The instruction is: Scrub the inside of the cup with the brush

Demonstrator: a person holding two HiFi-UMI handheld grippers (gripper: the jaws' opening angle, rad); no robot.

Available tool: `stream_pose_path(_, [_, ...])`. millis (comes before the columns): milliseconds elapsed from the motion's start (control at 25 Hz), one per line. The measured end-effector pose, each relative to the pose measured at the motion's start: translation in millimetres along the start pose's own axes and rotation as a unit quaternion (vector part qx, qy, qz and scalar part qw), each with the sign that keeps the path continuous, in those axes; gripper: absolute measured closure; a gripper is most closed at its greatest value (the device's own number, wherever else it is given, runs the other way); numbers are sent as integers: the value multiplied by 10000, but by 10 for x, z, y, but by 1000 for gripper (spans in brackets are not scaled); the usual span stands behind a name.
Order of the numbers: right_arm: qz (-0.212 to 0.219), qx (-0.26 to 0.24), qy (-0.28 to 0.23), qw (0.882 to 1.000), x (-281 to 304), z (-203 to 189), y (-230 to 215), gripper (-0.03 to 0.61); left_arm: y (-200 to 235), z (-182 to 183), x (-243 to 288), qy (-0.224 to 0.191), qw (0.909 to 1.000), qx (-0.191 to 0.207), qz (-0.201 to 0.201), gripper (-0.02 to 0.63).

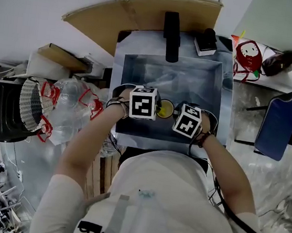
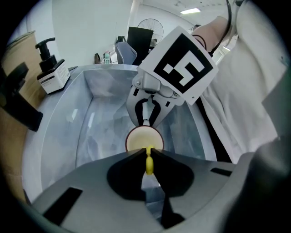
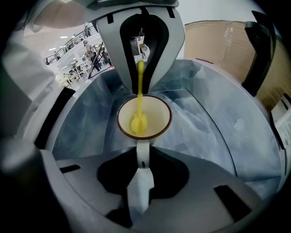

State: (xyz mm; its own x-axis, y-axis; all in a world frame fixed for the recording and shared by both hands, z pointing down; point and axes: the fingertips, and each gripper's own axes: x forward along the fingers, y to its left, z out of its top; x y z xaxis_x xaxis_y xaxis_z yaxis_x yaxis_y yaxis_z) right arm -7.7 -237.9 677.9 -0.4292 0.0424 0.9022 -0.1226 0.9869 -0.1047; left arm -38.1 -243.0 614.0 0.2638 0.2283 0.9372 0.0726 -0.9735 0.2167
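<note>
Left gripper point(image 2: 149, 154) is pinching the thin yellow brush point(image 3: 139, 119) by its stem, with the jaws almost together on it. From these jaws the stem is running down and forward, and the tufted head is sitting inside the cup point(image 3: 158, 119), just ahead of the fingertips.

Right gripper point(image 3: 142, 160) is clamping the cup handle point(image 3: 142, 150), jaws closed on it from both sides. The cup is hanging directly in front of these jaws, mouth up and open toward the left gripper opposite. It is being held over the lined sink point(image 3: 204, 113). I cannot tell whether its base is touching the sink floor.

Handling, judged:
- The cup is looking like glazed ceramic: rigid, moderately heavy, chippable, and slippery if wet.
- The handle is the sensible hold, but it is narrow, so sideways scrubbing is likely to twist the cup in the jaws. Light strokes along the handle line are looking safer.
- The brush is looking very light, with a slender stem that probably flexes. A hold nearer the head would be giving firmer pressure on the wall.
</note>
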Motion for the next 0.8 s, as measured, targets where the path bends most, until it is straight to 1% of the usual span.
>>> stream_pose_path(80, [-52,-33,10,10000,-13,4,1,503,1,-3,-17,-29,10000,-15,14,578])
stream_pose_path(120, [-62,-33,4,10000,-28,13,5,490,11,-2,-27,-46,10000,-27,33,578])
stream_pose_path(160, [-50,-27,-3,10000,-49,29,13,419,27,0,-43,-66,9999,-42,63,578])
stream_pose_path(200, [-34,-35,-4,10000,-75,48,21,379,45,3,-66,-88,9999,-57,107,578])
stream_pose_path(320, [-52,-170,29,9998,-153,82,40,354,75,2,-155,-180,9995,-118,223,578])
stream_pose_path(440, [-125,-271,40,9995,-236,69,46,344,87,7,-269,-364,9986,-230,305,578])
stream_pose_path(520, [-232,-305,-29,9993,-323,77,18,339,114,15,-372,-563,9970,-341,404,578])
stream_pose_path(600, [-379,-336,-194,9985,-442,111,-12,329,118,39,-501,-945,9930,-571,428,578])
stream_pose_path(640, [-470,-361,-310,9978,-516,140,-21,324,116,57,-574,-1249,9886,-743,395,578])
stream_pose_path(680, [-560,-376,-449,9967,-597,175,-26,322,120,73,-658,-1611,9818,-943,355,578])
stream_pose_path(720, [-643,-364,-614,9954,-686,219,-32,322,132,80,-755,-1993,9726,-1148,331,578])
stream_pose_path(760, [-727,-322,-808,9936,-781,272,-45,322,150,77,-866,-2373,9616,-1340,337,578])
stream_pose_path(800, [-827,-254,-1026,9910,-884,330,-69,322,168,63,-993,-2751,9487,-1515,376,578])
